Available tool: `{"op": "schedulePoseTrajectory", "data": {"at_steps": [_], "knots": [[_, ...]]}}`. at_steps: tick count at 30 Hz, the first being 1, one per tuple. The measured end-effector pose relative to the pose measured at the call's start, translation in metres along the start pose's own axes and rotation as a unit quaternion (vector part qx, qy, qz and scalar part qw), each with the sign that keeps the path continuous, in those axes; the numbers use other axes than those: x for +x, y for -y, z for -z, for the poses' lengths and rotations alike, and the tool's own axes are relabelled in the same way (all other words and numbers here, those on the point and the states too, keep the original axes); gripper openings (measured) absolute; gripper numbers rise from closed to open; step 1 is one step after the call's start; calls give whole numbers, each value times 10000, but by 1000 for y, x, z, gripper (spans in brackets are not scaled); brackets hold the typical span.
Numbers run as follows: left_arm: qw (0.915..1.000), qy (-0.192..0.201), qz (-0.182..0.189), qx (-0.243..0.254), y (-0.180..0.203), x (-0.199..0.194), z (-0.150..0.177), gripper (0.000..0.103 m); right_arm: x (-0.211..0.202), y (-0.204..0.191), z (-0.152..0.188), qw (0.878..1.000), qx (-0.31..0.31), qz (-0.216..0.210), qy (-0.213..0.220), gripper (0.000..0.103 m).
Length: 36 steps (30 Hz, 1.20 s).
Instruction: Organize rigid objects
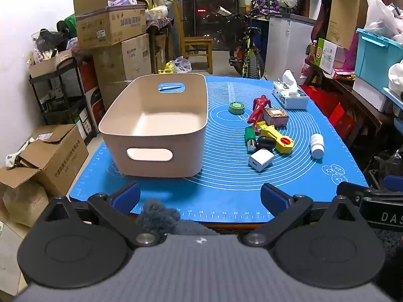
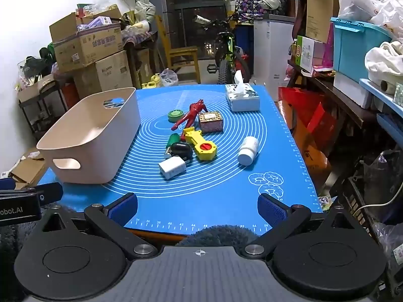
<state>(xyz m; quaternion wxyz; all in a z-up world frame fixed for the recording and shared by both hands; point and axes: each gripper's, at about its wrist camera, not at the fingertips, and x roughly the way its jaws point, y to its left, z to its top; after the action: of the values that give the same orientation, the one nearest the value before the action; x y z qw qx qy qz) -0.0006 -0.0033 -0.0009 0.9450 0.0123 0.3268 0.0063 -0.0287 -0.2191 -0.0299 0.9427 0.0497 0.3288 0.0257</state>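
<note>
Left gripper (image 1: 200,197) sat at the bottom of the left wrist view, jaws spread wide, nothing between them, blue pads over the near edge of the blue mat (image 1: 226,188). Right gripper (image 2: 197,209) was the same in the right wrist view: spread wide, empty, low in frame over the mat's near edge. A fuzzy grey sleeve (image 2: 219,235) showed just behind the pads in both views.

On the mat, centre-left of the left view, stood the beige bin (image 1: 153,136), upright, empty, handle cut-outs on its near and far walls.

The loose objects lay right of the bin, centre to centre-right of the frame. Nearest was the white charger cube (image 1: 260,159). Just behind it, touching or nearly so, were a black oval item (image 1: 265,143) and a green-and-silver item (image 1: 250,137). The yellow tool with a red dial (image 1: 275,137) lay against the black item. The white pill bottle (image 1: 316,146) lay on its side, apart, further right. Behind the yellow tool came the patterned small box (image 1: 275,117) and the red figure (image 1: 258,112), lying flat beside it. The green round tin (image 1: 236,107) sat alone left of the figure. Farthest back, upper right of the mat, was the tissue box (image 1: 289,94).

Beyond the table: stacked cardboard boxes (image 1: 110,22) upper left, a bicycle (image 1: 248,50) upper centre.
</note>
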Motion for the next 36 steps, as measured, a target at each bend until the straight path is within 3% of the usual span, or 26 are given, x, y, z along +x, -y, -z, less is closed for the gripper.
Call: {"op": "schedulePoseTrajectory", "data": {"at_steps": [36], "knots": [[10000, -28, 0, 28, 7, 2, 4, 101, -2, 4, -1, 10000, 86, 1, -1, 101]]}}
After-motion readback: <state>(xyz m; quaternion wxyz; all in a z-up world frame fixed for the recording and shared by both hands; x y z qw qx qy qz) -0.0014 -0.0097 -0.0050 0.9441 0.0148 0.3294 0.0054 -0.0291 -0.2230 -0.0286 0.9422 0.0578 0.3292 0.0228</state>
